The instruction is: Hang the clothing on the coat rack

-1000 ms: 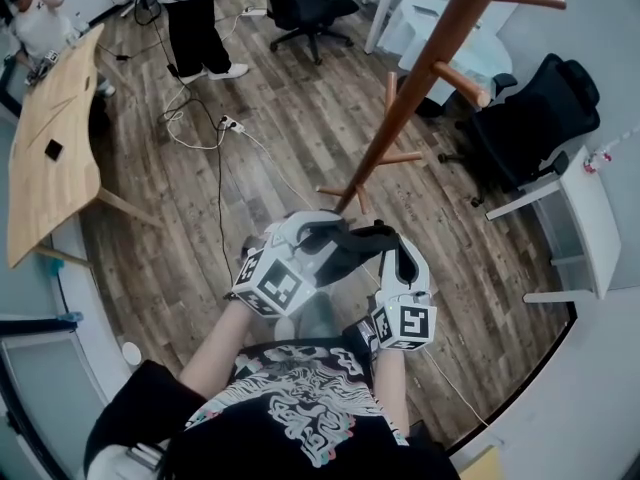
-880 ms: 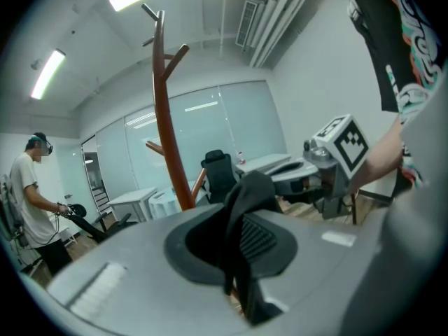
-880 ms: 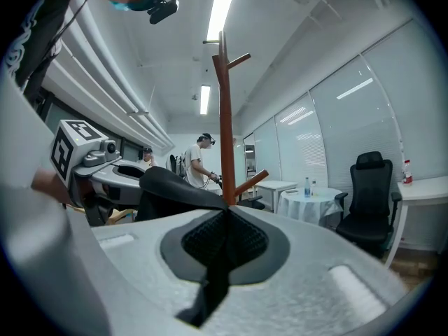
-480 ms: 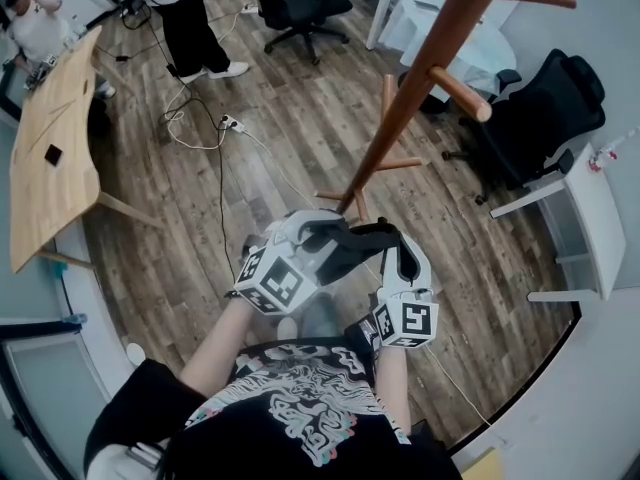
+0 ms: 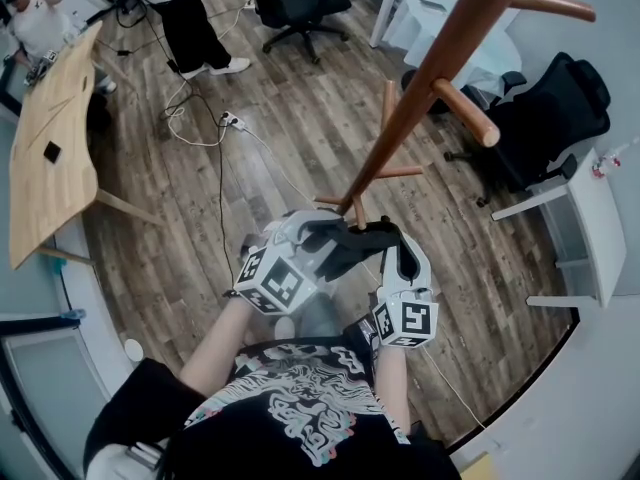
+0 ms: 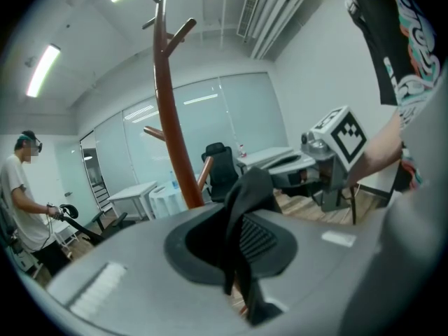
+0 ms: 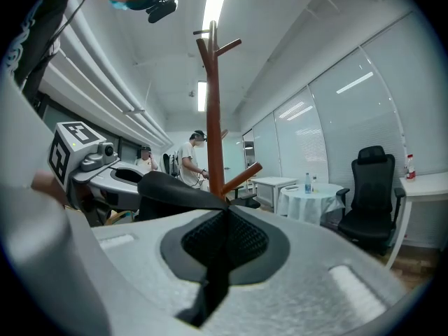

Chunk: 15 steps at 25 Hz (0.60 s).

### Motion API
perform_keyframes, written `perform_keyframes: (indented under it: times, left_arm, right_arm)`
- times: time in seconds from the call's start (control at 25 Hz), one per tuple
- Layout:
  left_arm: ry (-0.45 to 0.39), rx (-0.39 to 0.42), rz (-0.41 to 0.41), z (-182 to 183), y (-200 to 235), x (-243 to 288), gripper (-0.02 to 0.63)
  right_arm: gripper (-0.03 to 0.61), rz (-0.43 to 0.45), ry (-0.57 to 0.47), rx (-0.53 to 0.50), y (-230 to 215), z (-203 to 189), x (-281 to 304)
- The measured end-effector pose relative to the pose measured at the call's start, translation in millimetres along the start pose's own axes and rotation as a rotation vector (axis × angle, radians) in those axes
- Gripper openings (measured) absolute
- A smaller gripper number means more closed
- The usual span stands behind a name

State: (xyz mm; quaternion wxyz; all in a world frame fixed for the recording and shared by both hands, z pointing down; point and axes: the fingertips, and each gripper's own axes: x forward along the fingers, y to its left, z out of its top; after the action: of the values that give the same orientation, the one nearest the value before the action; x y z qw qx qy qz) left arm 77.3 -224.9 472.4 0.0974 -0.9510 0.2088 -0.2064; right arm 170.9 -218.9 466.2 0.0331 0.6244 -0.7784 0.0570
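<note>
Both grippers are clamped on the black clothing (image 5: 345,246): the left gripper (image 6: 236,247) and the right gripper (image 7: 222,243) hold it stretched between them at lower centre of the head view. The step looks like carrying it to the coat rack (image 5: 425,88), which slants toward the upper right. Next the cloth must be lifted over a peg (image 5: 465,113).

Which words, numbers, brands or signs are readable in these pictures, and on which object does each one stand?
No text can be read in any view.
Left marker cube: black-and-white square patterns, no letters.
Right marker cube: the same.
T-shirt: a graphic print, perhaps lettering, too distorted to read.
Bottle on the round table: label too small.
</note>
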Motion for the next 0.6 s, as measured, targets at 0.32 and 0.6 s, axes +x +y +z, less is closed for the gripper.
perform_keyframes:
  times: [0.32,0.6]
  left_arm:
    - [0.002,-0.01,0.016,0,12,13,0.018]
    - [0.018,-0.033,0.025,-7,22,24,0.018]
  right_arm:
    - [0.003,0.013,0.013,-0.011,-9,-2,14]
    - [0.003,0.03,0.036,-0.007,-16,-8,28]
